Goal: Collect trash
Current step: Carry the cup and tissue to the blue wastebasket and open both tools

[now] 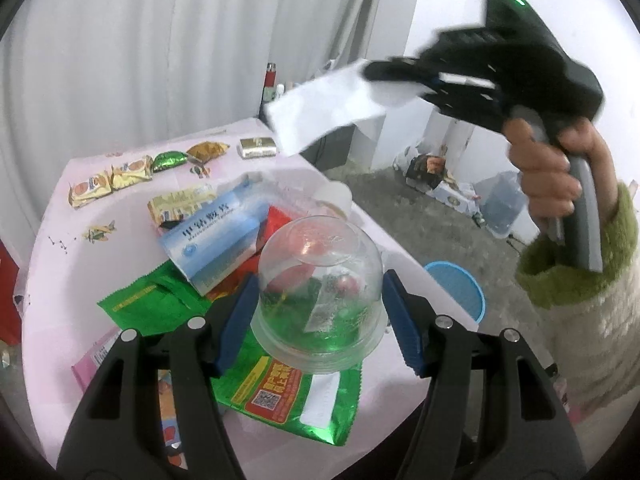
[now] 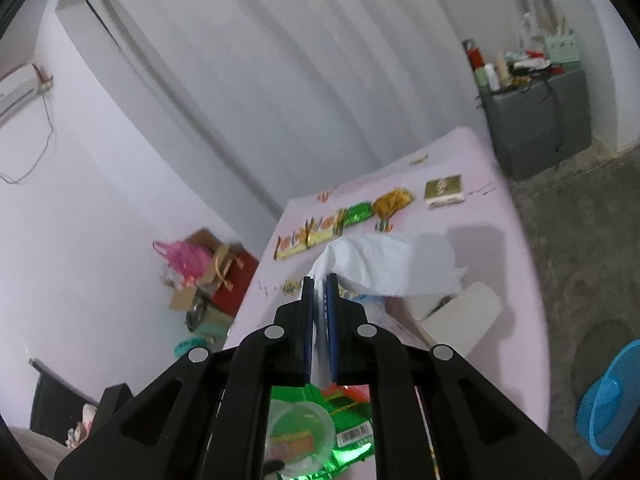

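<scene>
Holding white tissue (image 2: 384,264) clamped in our right tool (image 2: 319,292) above the table (image 1: 60,280) | our left tool (image 1: 316,320) spread apart around upturned clear cup (image 1: 320,292)

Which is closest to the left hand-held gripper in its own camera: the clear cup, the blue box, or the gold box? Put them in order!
1. Clear cup: upside down, right between the left hand-held gripper's fingers.
2. Blue box: just beyond, to the left.
3. Gold box: far end of the pink table.
</scene>
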